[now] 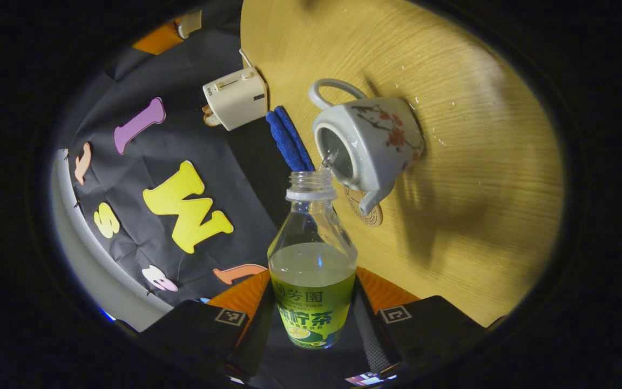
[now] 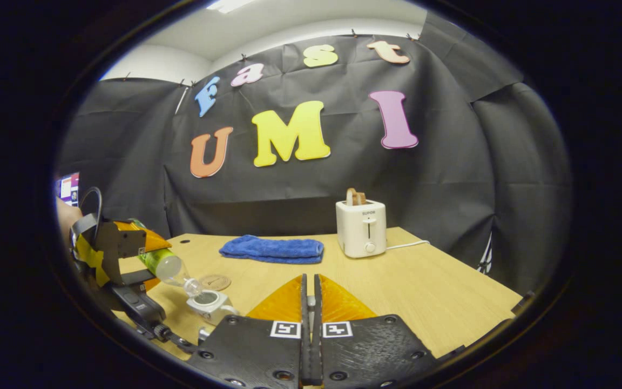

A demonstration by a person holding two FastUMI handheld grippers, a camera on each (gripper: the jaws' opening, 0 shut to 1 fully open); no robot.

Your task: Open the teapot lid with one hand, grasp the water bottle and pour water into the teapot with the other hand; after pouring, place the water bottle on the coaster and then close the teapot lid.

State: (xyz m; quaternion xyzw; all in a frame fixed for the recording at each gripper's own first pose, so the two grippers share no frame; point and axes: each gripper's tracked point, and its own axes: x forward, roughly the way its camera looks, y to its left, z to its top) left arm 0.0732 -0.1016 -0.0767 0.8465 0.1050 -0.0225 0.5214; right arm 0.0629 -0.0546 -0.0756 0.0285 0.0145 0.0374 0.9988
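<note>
Water runs in a thin stream from the uncapped mouth of the bottle [image 1: 312,259] into the open top of the teapot [image 1: 371,141], which stands on the wooden surface [image 1: 478,162] with no lid on it. The left gripper [image 1: 311,324] has the bottle clamped between its jaws, both pressing on the labelled lower part, and holds it tipped so the neck hangs just over the teapot's rim. Pale greenish liquid fills about the lower half of the bottle. The round coaster [image 1: 365,209] lies just beside the teapot, partly hidden behind its spout. Small drops of water dot the surface beyond the teapot.

From the right gripper view, the left gripper [image 2: 122,254] shows at the left edge with the bottle [image 2: 168,266] slanted down towards the teapot [image 2: 209,304], and the coaster [image 2: 215,281] lies just behind it. The right gripper [image 2: 311,324] has its jaws closed almost flat together; I cannot tell whether anything is pinched between them. Further back on the surface [image 2: 424,286], a folded blue towel [image 2: 273,249] lies near the booth wall, and a white toaster [image 2: 361,228] with bread sticking out of its slot stands to its right.
</note>
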